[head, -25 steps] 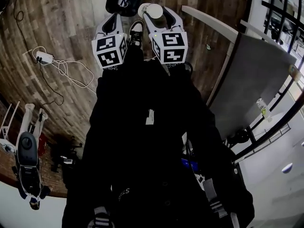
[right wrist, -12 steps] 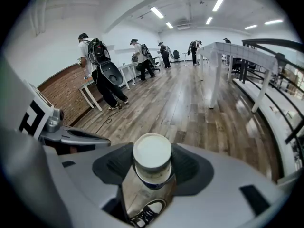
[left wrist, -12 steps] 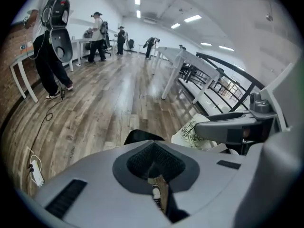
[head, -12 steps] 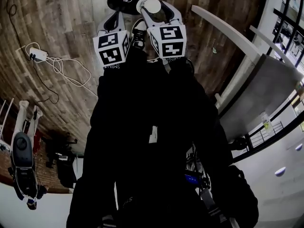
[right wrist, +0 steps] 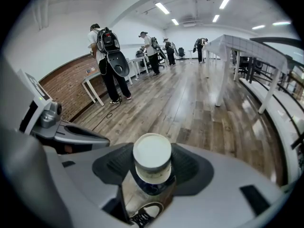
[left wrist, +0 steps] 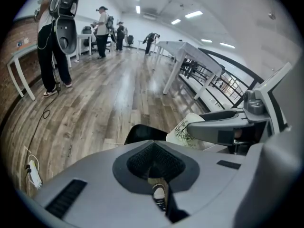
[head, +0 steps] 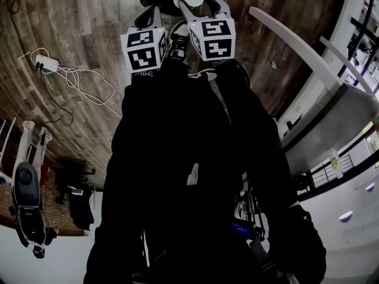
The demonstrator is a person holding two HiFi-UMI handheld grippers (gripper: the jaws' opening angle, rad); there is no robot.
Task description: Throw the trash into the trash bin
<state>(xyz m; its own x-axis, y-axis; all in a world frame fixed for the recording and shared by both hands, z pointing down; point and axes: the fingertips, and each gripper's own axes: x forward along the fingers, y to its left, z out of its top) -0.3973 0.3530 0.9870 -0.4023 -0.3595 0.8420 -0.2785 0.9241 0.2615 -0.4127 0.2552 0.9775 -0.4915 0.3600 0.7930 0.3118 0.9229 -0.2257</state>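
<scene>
Right gripper [right wrist: 152, 172] clamped on a white-capped bottle [right wrist: 152, 156], left gripper [left wrist: 154, 163] pinched shut on nothing, the black trash bin [left wrist: 142, 133] just beyond the left tips: let go now, the bottle would likely land beside the bin, not inside.

Left gripper [left wrist: 153, 161] being held pointing steeply down, jaws being pressed together on nothing, right gripper [right wrist: 152, 169] being held just beside it, jaws being clamped on a white-lidded container [right wrist: 152, 153]
</scene>
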